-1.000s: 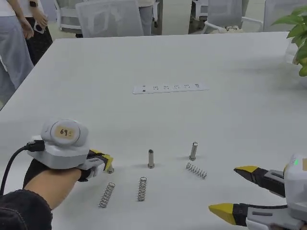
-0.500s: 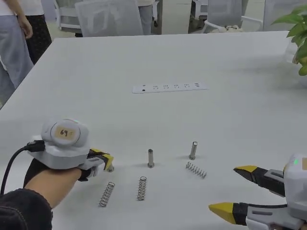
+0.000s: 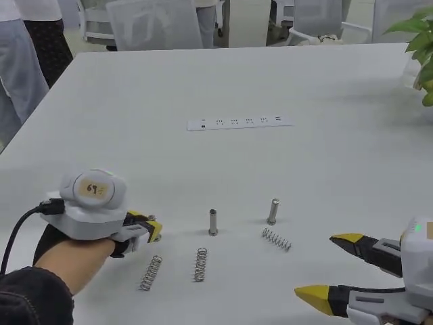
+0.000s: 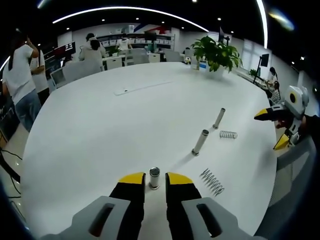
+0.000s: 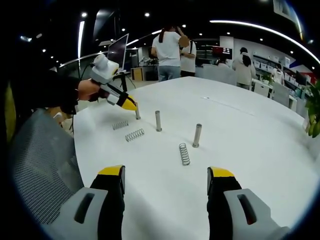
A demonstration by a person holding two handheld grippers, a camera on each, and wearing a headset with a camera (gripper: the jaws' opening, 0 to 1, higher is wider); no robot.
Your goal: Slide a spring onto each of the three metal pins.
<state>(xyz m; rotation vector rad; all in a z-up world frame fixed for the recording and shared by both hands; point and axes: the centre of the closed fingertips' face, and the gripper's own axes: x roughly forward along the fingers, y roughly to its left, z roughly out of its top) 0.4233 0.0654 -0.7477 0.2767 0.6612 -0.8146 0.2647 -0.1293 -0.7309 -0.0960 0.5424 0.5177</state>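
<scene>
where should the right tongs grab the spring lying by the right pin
Likely across the middle coils of the coiled metal spring, from above with the open right tongs straddling its width: it lies flat on the white table, both ends free.

In the left gripper view the short silver metal pin [image 4: 154, 176] stands between the jaws of the yellow-tipped left tool [image 4: 155, 179], the gaps at its sides too fine to tell whether the pads touch it; in the head view the same pin is almost wholly hidden behind that tool's tips; the grey-bodied right tool [image 3: 327, 267] is cut off by the bottom and right edges; the marks on the flat white strip [image 3: 239, 123] on the white worktop [image 3: 135, 101] are too small to read; the green leafy plant [image 3: 421, 51] is cut by the right edge.
</scene>
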